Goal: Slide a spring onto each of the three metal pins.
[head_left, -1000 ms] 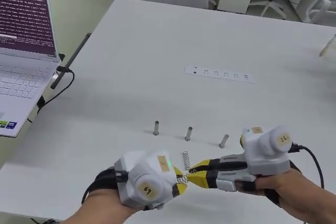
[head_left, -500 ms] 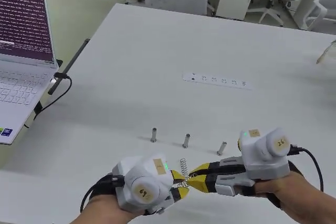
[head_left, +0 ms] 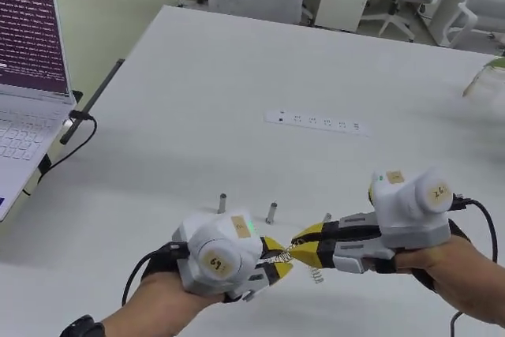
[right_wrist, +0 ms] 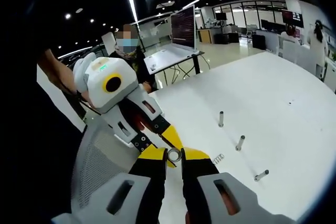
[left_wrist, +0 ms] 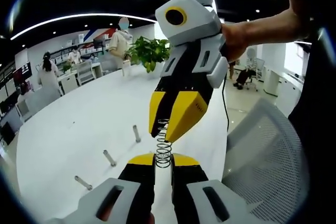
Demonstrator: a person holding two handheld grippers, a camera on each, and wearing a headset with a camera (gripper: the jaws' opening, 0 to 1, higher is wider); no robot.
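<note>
Left tool (head_left: pixel 278 261): white housing with tan labels and a lit green light; the jaws are yellow and black. Right tool (head_left: pixel 301 245): white housing, black mid-section, yellow-and-black jaws. Spring (head_left: pixel 284 254): bare silver wire. Pins (head_left: pixel 271 212): plain grey metal. Bench (head_left: pixel 197 100): white, unpatterned. Power strip (head_left: pixel 316 123): white with dark sockets. Laptop (head_left: pixel 20 128): silver-white keyboard, purple screen with lines of pale text.

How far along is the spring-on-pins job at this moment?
Nothing is done yet: the three pins are bare. In hand: one spring, gripped at either end by the left gripper and right gripper. A loose spring lies on the table near the pins. Left: all three pins.
</note>
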